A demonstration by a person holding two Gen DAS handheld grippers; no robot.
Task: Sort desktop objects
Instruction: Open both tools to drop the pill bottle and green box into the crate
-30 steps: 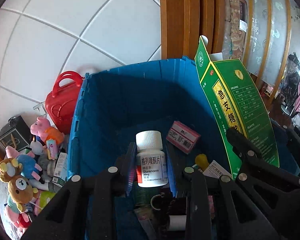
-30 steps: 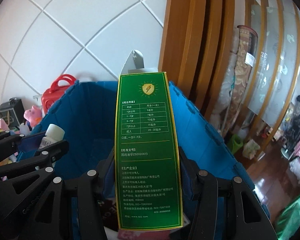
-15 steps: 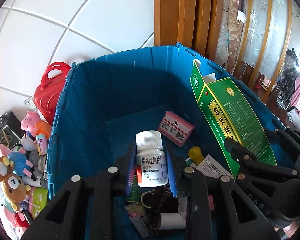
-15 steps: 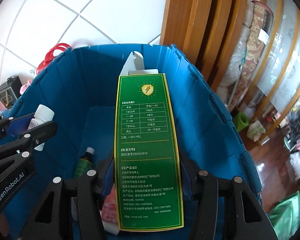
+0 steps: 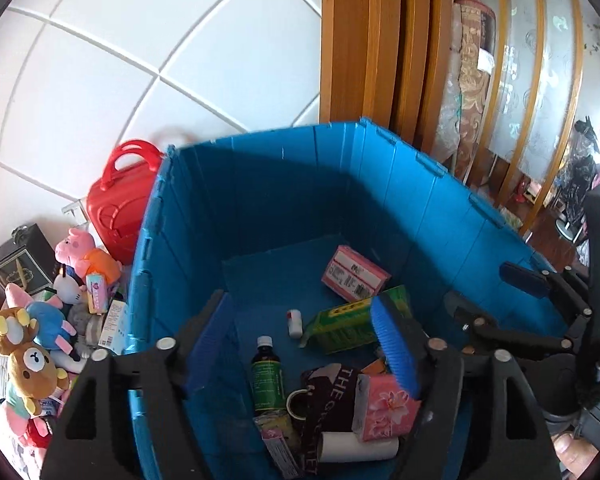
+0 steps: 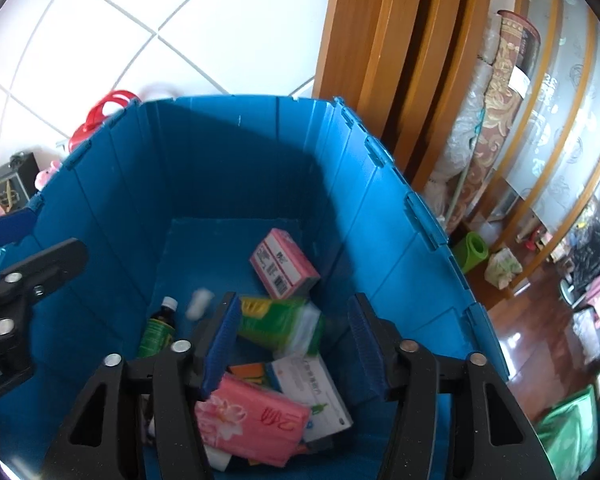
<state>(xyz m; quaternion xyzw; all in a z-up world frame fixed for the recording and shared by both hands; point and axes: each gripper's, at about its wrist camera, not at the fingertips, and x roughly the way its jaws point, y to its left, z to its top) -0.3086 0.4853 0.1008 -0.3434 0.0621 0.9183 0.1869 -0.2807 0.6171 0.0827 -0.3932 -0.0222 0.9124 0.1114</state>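
Both the left gripper (image 5: 304, 340) and right gripper (image 6: 294, 344) gape empty above the green box (image 6: 278, 326) lying in the blue bin (image 6: 236, 152).

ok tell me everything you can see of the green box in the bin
The green box is a long cardboard carton, green with a yellow band of print on one face and a whitish end. It lies on its side on the floor of the blue bin, tilted, held by neither tongs. A pink box sits just behind it. In the right wrist view it looks blurred.
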